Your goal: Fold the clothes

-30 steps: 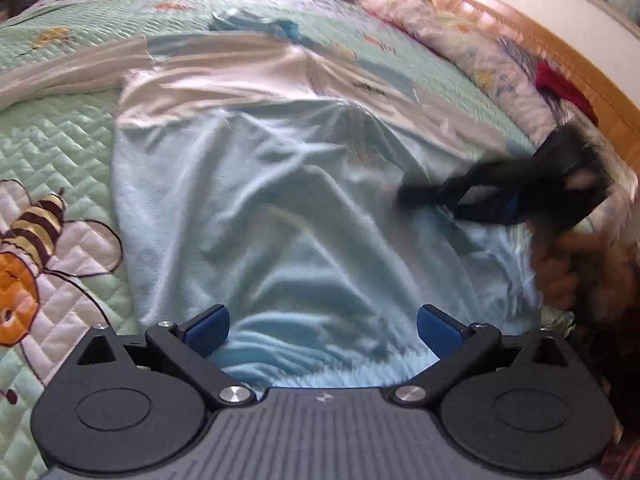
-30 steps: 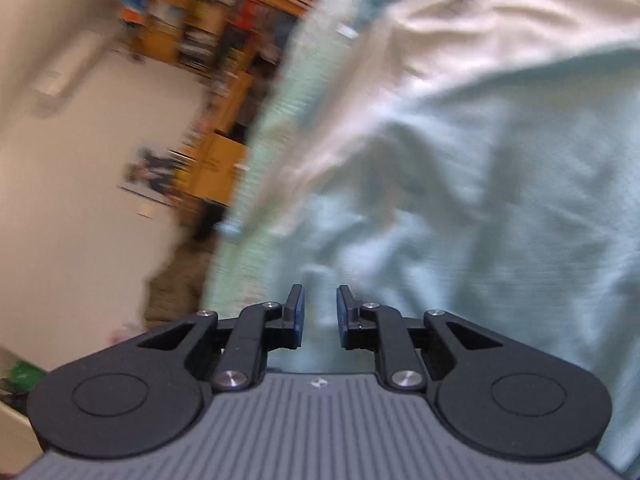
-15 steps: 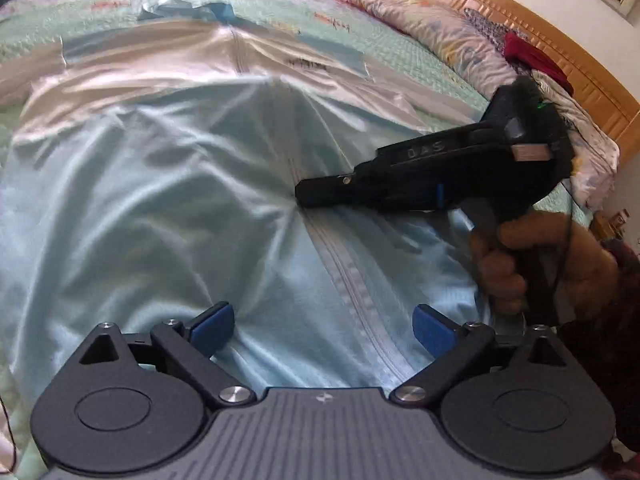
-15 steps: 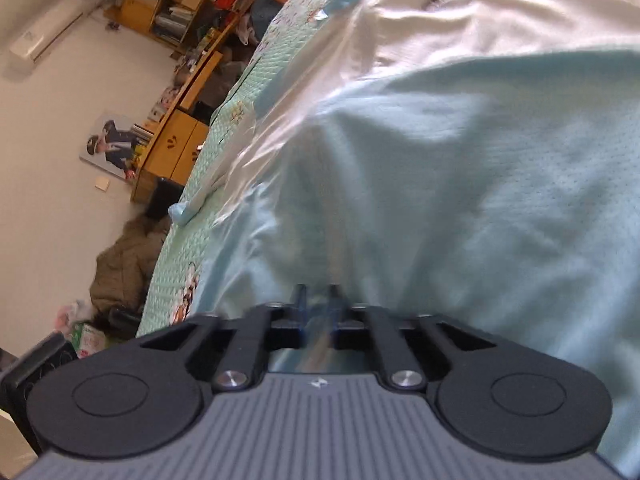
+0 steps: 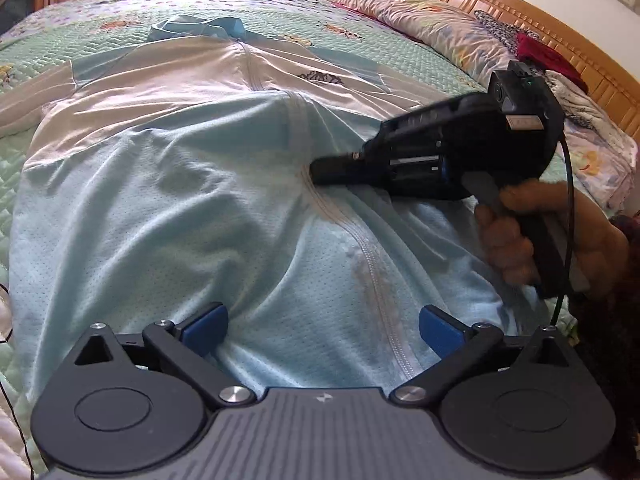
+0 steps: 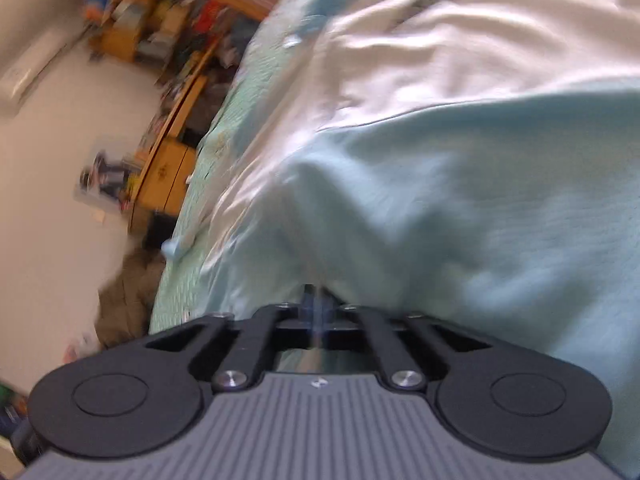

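**Q:** Across the bed, where does the garment lie, and which way does it run from you?

**Me:** Spread over the green quilted bed (image 5: 360, 40) is a pale blue zip-front jacket (image 5: 180, 208), its lower half turned up so the mesh lining shows, with the white chest and blue collar at the far end. Its long axis follows the zipper (image 5: 372, 276), running straight away from my left gripper (image 5: 322, 330) toward the collar.

**Q:** What are your jaws doing?

**Me:** My left jaws stand wide apart with nothing pinched. The blue pads (image 5: 204, 322) rest low on the cloth near the fold's near edge, one each side of the zipper line. My right gripper (image 5: 320, 172) comes in from the right, held in a hand (image 5: 532, 236). Its jaws are fully closed, and from its own view, though blurred, a ridge of the blue cloth appears caught between them (image 6: 316, 304), close to the zipper and farther up the jacket than my left.

**Q:** So which side leads?

**Me:** I judge the right one does; it has the cloth. My left must close on the near edge before both can carry the fold along that axis.
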A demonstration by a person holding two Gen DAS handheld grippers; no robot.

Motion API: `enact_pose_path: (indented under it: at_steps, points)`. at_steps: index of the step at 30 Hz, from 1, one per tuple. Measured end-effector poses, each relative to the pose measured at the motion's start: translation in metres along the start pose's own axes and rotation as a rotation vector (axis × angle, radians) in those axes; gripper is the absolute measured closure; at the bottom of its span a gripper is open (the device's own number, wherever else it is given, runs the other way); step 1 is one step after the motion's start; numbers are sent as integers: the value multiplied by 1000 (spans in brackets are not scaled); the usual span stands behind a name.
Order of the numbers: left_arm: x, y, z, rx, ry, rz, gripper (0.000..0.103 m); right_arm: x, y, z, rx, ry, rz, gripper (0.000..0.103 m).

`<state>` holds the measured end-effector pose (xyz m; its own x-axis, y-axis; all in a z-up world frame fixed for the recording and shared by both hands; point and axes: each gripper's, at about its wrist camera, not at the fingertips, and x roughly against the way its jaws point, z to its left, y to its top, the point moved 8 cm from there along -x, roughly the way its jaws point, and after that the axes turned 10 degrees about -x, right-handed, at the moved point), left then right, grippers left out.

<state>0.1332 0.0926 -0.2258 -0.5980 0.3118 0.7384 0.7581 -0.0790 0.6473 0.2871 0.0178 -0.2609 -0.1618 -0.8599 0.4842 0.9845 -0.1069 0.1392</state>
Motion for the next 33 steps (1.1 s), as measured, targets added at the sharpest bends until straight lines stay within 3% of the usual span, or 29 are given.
enact_pose_path:
  at_steps: [2, 3, 5, 8, 10, 11, 15, 16, 20, 22, 23, 25, 27, 30, 31, 33]
  points:
    - [4, 0, 5, 44, -42, -6, 1, 8, 3, 13, 43, 0, -32, 94]
    - [6, 1, 8, 66, -63, -8, 1, 11, 4, 22, 73, 7, -46, 94]
    - [9, 4, 11, 100, -93, -10, 2, 12, 12, 35, 65, 100, -37, 91]
    - [10, 15, 11, 100, -123, -29, 2, 1, 37, 37, 46, 113, -31, 87]
    - [3, 14, 15, 93, -100, -10, 2, -22, 49, 25, 53, 20, -12, 91]
    - [-1, 13, 17, 93, -93, -2, 3, -27, 52, 14, 56, -47, -6, 103]
    - [-2, 9, 21, 106, -132, -23, 1, -25, 58, 12, 24, -19, -13, 103]
    - [-3, 8, 21, 103, -135, -24, 1, -21, 58, 17, 42, -24, -24, 95]
    - [-3, 8, 22, 99, -138, -23, 1, -13, 63, 39, 49, 110, -36, 90]
    - [-2, 7, 22, 99, -139, -26, 1, -25, 73, 25, 50, 41, -40, 89]
    - [-1, 6, 22, 101, -142, -30, 1, -35, 77, 16, 62, -35, -32, 103]
    - [-1, 4, 21, 104, -149, -38, 1, -40, 81, 11, 46, -40, -33, 103]
    - [-1, 3, 22, 105, -152, -44, 1, -32, 83, 18, 29, -43, -39, 96]
    - [-1, 2, 22, 100, -153, -47, 1, -17, 85, 42, 54, 76, -78, 91]
    - [-1, 2, 21, 93, -150, -44, 1, -18, 88, 44, 66, 66, -90, 87]
    - [-1, 2, 20, 81, -147, -41, 1, -34, 97, 33, 92, -53, -90, 87]
